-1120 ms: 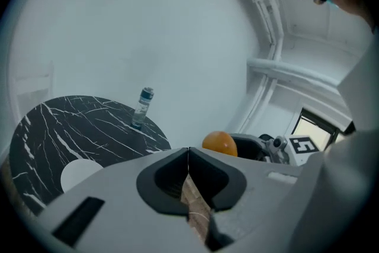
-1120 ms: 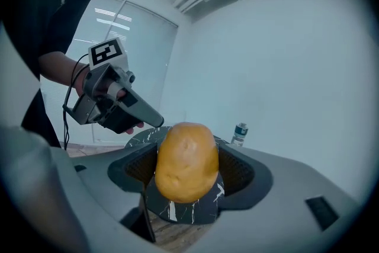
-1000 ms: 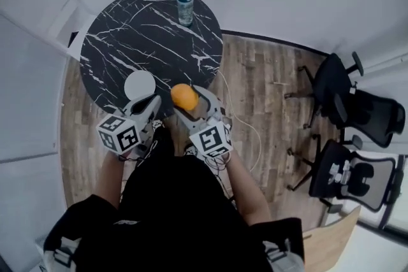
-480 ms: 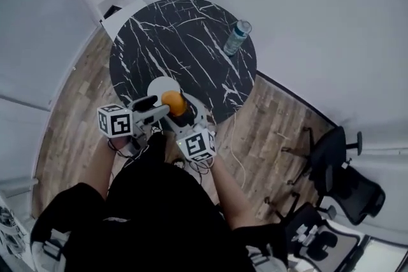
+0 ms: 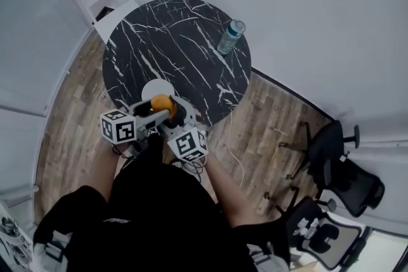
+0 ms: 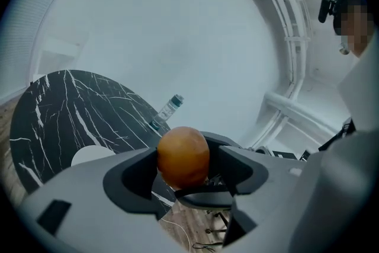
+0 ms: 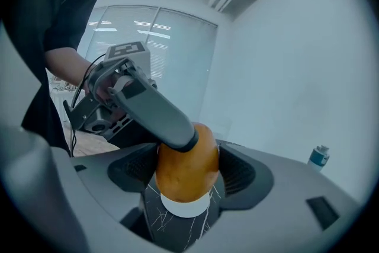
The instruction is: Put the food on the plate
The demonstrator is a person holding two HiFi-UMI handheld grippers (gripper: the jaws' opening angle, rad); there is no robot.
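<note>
**Orange held at the plate's near rim**

Clamped in the right gripper [image 7: 188, 170]: the orange [image 7: 187, 167], with ribbed pads pressing on it from both sides. Set around the same orange from the other side: the left gripper [image 6: 188, 164], jaws spread wide. One finger [image 7: 151, 106] lying across the top of the fruit and a sliver of space at the other pad, so no squeeze there.

From the head view, both tools meeting at the near edge of the round black marble table [image 5: 178, 41], marker cubes toward the body. Orange showing over the near rim of the white plate [image 5: 153, 86]. From the left gripper view, plate off to the left of the jaws and apart from the fruit, so held clear, not resting on it.

Standing near the table's far right edge, well apart from the plate: a clear water bottle [image 5: 231, 37] with a blue label. Behind the table, by the wall: a white chair [image 5: 111, 0]. On the wooden floor [image 5: 268, 111] to the right: black office chairs [image 5: 338, 169].
</note>
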